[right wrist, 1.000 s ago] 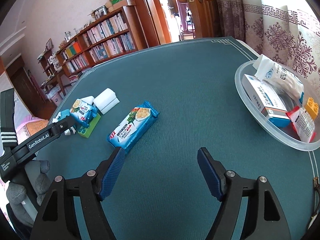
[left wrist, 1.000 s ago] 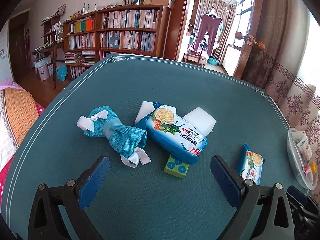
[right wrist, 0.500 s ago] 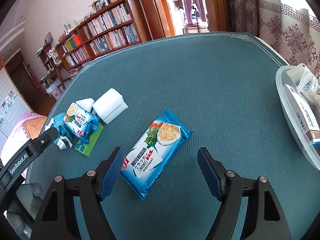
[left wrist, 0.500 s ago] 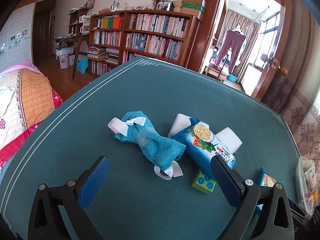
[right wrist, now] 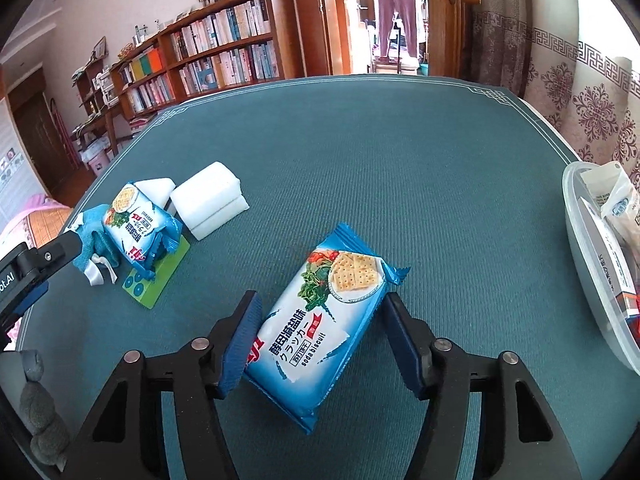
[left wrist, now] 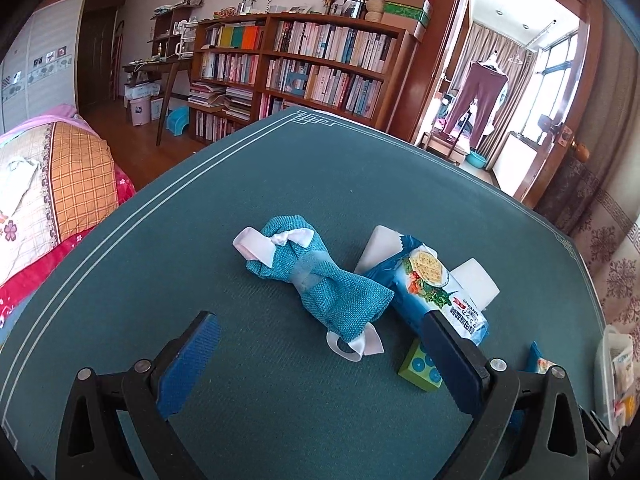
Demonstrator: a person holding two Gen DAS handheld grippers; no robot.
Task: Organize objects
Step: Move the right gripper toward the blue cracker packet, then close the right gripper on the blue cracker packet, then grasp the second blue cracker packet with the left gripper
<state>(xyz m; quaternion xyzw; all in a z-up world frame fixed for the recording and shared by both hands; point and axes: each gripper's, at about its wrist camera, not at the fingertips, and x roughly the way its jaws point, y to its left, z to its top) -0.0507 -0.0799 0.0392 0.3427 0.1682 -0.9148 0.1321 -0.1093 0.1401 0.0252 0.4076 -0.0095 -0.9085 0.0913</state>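
Left wrist view: left gripper [left wrist: 320, 354] jaws wide apart, holding nothing, above green table cloth [left wrist: 280, 184]. Teal cloth pouch [left wrist: 320, 280] with white ribbons lies ahead between fingers. Cracker packet [left wrist: 434, 292] just right of pouch, resting on white blocks [left wrist: 476, 282] and green block [left wrist: 418, 366].

Right wrist view: right gripper [right wrist: 322, 336] jaws wide, straddling second cracker packet [right wrist: 326, 320] flat on cloth; left pad touching or nearly touching packet edge, right pad apart. Clear plastic tub [right wrist: 588, 264] with items at right edge.

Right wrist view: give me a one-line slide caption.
Open right gripper straddles a blue soda-biscuit packet lying flat on the teal tablecloth, clear plastic bin at right.
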